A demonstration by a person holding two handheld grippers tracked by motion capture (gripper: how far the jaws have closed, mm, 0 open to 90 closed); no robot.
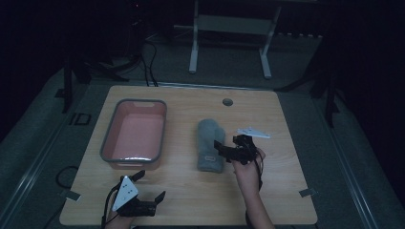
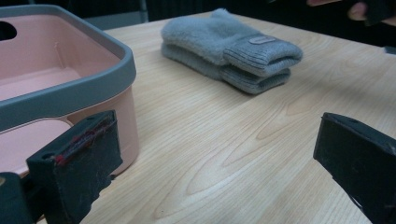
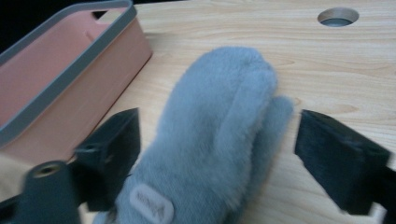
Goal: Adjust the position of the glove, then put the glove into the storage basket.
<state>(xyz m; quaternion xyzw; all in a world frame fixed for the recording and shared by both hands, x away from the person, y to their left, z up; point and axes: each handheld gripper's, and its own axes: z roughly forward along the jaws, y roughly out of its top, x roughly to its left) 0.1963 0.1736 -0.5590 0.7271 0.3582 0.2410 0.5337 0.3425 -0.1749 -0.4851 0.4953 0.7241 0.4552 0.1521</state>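
A pair of grey fuzzy mittens (image 1: 210, 144) lies stacked in the middle of the wooden table, cuffs toward me. In the right gripper view the mittens (image 3: 219, 135) sit between the wide-apart jaws of my right gripper (image 3: 217, 154), which is open. From above, the right gripper (image 1: 230, 149) hovers at the mittens' right side near the cuff. My left gripper (image 1: 150, 187) rests open near the front edge, below the pink bin (image 1: 135, 134). In the left gripper view its jaws frame bare table (image 2: 219, 163), with the mittens (image 2: 231, 49) farther off.
The pink bin with a grey rim (image 2: 70, 91) stands left of centre, with nothing inside it. A round cable hole (image 1: 227, 102) is at the table's far edge. A grey three-cornered plate (image 1: 254, 132) tops the right gripper. Cables and a desk frame lie on the floor beyond.
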